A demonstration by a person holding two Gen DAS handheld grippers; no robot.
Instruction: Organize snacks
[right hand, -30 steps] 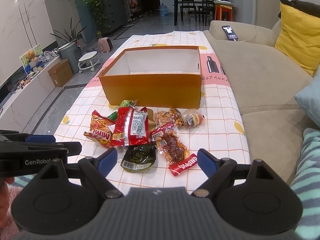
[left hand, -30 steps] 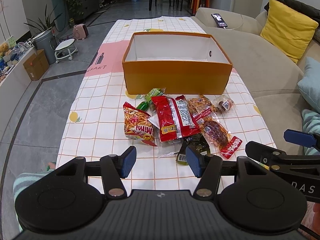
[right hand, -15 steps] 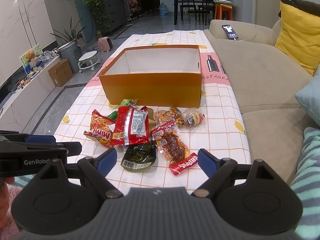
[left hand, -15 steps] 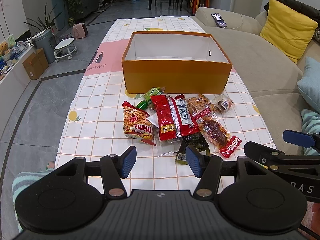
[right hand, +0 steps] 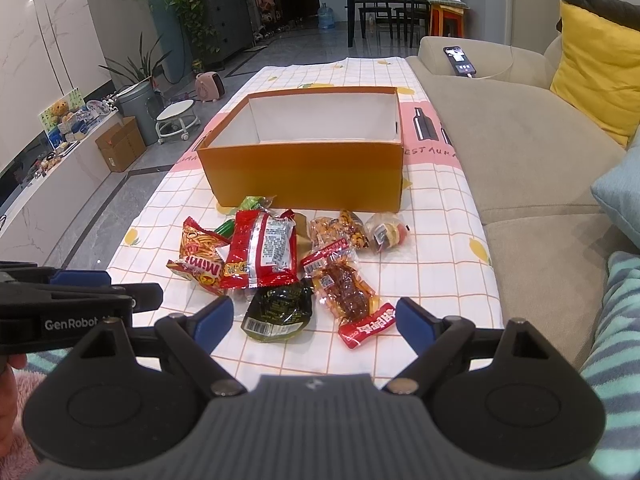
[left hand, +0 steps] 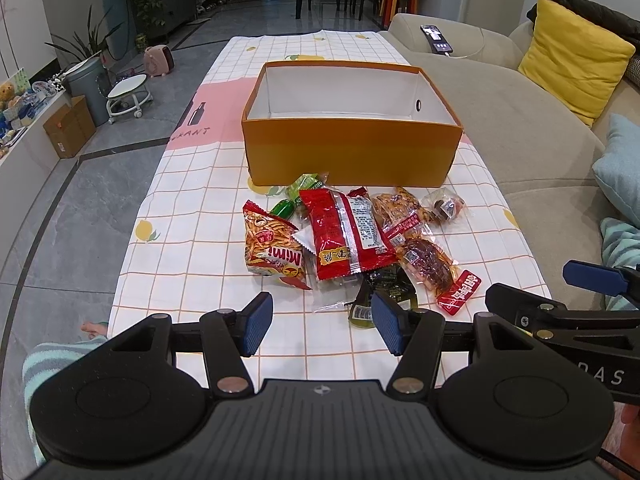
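Note:
An orange box (left hand: 348, 152) (right hand: 304, 176) with a white, empty inside stands on the checked tablecloth. In front of it lies a pile of snacks: a Mimi chips bag (left hand: 272, 248) (right hand: 198, 258), a large red packet (left hand: 346, 232) (right hand: 262, 250), a dark green pouch (left hand: 384, 292) (right hand: 278, 310), a clear meat packet with a red label (left hand: 432, 266) (right hand: 348, 290), a nut packet (left hand: 400, 208) and a small round sweet (left hand: 444, 210) (right hand: 386, 234). My left gripper (left hand: 322, 322) hangs open near the table's front edge, nothing between its pads. My right gripper (right hand: 314, 322) is open wider, just short of the pouch.
A beige sofa (left hand: 520, 120) runs along the table's right side, with a yellow cushion (left hand: 576, 64) and a phone (left hand: 438, 40) on its arm. On the grey floor to the left stand a bin (left hand: 90, 80), a small stool (left hand: 128, 92) and a cardboard box (left hand: 68, 128).

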